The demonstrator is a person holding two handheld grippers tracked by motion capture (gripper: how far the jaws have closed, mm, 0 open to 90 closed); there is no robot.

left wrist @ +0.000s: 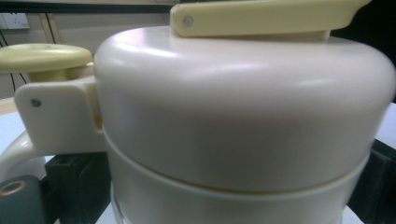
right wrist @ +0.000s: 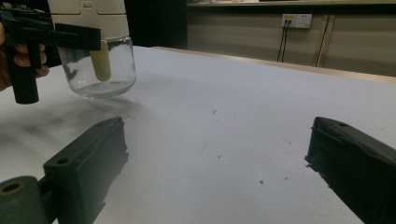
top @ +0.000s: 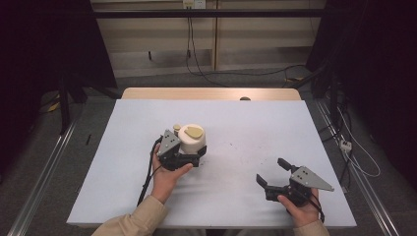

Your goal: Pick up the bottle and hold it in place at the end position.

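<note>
A jar (top: 192, 139) with a cream plastic top, a yellow lid flap and a clear glass body (right wrist: 100, 70) stands left of the table's middle. My left gripper (top: 191, 153) is shut on it, one black jaw on each side of its cream collar (left wrist: 243, 116). In the right gripper view the jar looks tilted and a little off the surface, with its shadow under it. A pale yellow tube hangs inside the glass. My right gripper (top: 272, 171) hovers near the front right of the table, open, with nothing between its jaws (right wrist: 219, 144).
A pale blue-grey sheet (top: 246, 118) covers the table, with a few dark specks near its middle. A wooden edge (top: 211, 93) shows at the back. Cables (top: 354, 157) run along the floor to the right, and dark frames stand on both sides.
</note>
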